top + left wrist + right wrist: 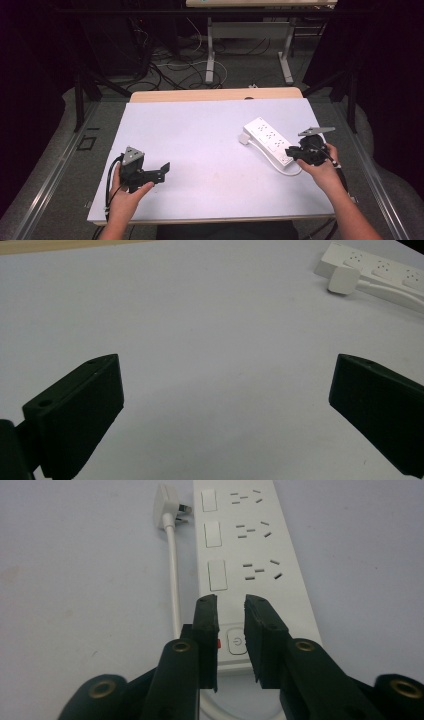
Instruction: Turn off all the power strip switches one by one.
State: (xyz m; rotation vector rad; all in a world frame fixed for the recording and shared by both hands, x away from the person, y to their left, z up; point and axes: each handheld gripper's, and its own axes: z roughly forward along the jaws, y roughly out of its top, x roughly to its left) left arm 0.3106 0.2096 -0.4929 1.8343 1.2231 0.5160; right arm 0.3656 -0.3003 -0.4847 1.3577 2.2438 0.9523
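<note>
Right gripper (231, 607): jaws narrowed to a slim gap, gripping nothing, poised over the near end of the power strip (250, 540), above its power button (236, 642).
Power strip: near the table's (200, 150) right edge, long axis running straight away from the jaws toward the far edge; plug (166, 506) beside it.
Left gripper (225, 405): jaws wide apart, empty, well away near the front left corner.

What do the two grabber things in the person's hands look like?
Both are black. The left gripper has two chunky, flat-faced black jaws, a grey three-cornered plate on top and a black cable trailing from its back. The right gripper has ridged black pads, arms with round brass-coloured rivets, and the same kind of grey plate on top. The person's forearms are bare, with no sleeves or gloves.
</note>
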